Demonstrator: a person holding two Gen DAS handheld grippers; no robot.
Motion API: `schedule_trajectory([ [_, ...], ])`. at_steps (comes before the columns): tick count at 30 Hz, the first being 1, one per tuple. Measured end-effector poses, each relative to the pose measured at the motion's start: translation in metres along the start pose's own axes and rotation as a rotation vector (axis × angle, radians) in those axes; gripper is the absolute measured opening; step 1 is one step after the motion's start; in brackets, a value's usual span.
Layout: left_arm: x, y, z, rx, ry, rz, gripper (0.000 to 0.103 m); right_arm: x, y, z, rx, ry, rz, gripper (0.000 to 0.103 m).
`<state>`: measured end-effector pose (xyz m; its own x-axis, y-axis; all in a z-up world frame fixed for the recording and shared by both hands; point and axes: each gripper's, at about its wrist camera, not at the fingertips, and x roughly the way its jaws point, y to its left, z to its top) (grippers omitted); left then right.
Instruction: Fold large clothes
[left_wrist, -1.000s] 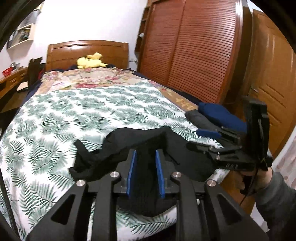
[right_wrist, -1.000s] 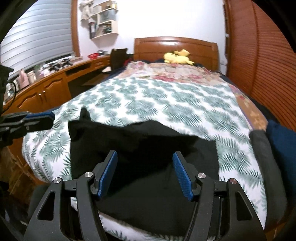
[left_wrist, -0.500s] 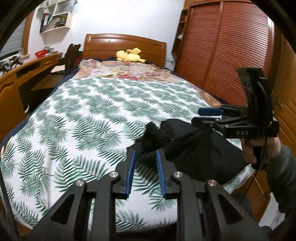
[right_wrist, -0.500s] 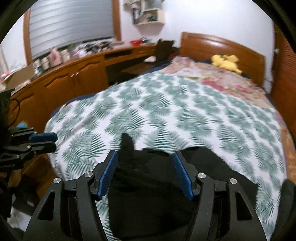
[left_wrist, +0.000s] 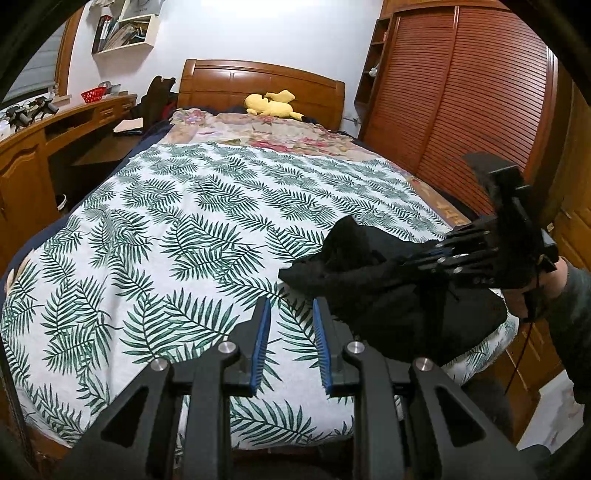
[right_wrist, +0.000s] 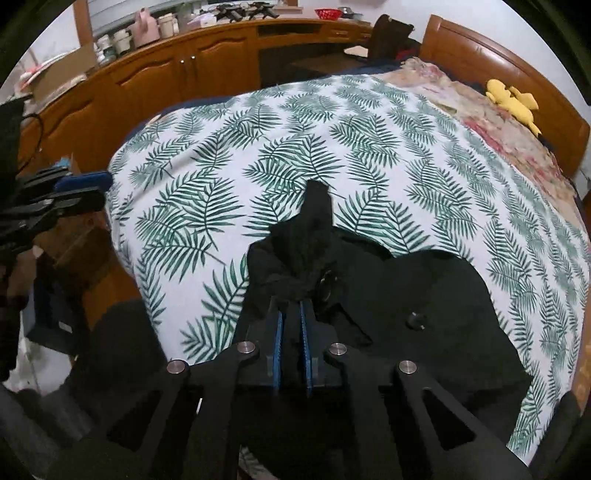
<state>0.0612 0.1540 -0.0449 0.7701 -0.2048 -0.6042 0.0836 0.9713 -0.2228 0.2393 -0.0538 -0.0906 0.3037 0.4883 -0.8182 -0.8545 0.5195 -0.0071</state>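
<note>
While the black garment (right_wrist: 406, 295) lies bunched on the bed (left_wrist: 166, 229) near the foot edge, the right gripper (right_wrist: 291, 317) has a fold of it pinched: jaws have just been closing and now clamp a twisted ridge of cloth that sticks up toward 12 o'clock in the right wrist view. The rest of the garment spreads out to 3–4 o'clock from the grip, flat on the leaf-print cover (right_wrist: 258, 166). Two small dark round bits, maybe buttons, show on the cloth just right of the jaws; too dark to tell.

Left gripper (left_wrist: 291, 332): jaws stand narrowly apart, nothing between them, only leaf print visible through the gap. It hovers over bare cover, with the garment's near edge just beside its right finger at about 2 o'clock. Not touching, as far as I can tell.

In the left wrist view the right gripper (left_wrist: 454, 258) comes in from 3 o'clock, tip buried in the cloth heap, a hand (left_wrist: 554, 280) and grey sleeve (left_wrist: 576, 306) behind it. In the right wrist view the left gripper (right_wrist: 66, 195) sits at 9 o'clock, off the bed's edge.

Surroundings: yellow plush (left_wrist: 271, 105) by the headboard (left_wrist: 258, 81) at 12 o'clock, floral blanket (left_wrist: 266, 129) below it, louvred wardrobe (left_wrist: 480, 110) at 2 o'clock, wooden desk run (right_wrist: 166, 62) along the left side.
</note>
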Motion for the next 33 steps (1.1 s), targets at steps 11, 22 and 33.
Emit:
schedule_trajectory([
  [11,0.004,-0.035,-0.001,0.051,-0.003,-0.065,0.021,-0.106,-0.051,-0.074,0.235,-0.230,-0.269,0.002],
  [22,0.032,-0.106,0.012,0.127,0.020,-0.145,0.022,-0.157,-0.115,-0.223,0.564,-0.248,-0.477,0.002],
  [33,0.106,-0.183,0.031,0.211,0.082,-0.194,0.022,-0.119,-0.121,-0.294,0.681,-0.197,-0.414,0.003],
])
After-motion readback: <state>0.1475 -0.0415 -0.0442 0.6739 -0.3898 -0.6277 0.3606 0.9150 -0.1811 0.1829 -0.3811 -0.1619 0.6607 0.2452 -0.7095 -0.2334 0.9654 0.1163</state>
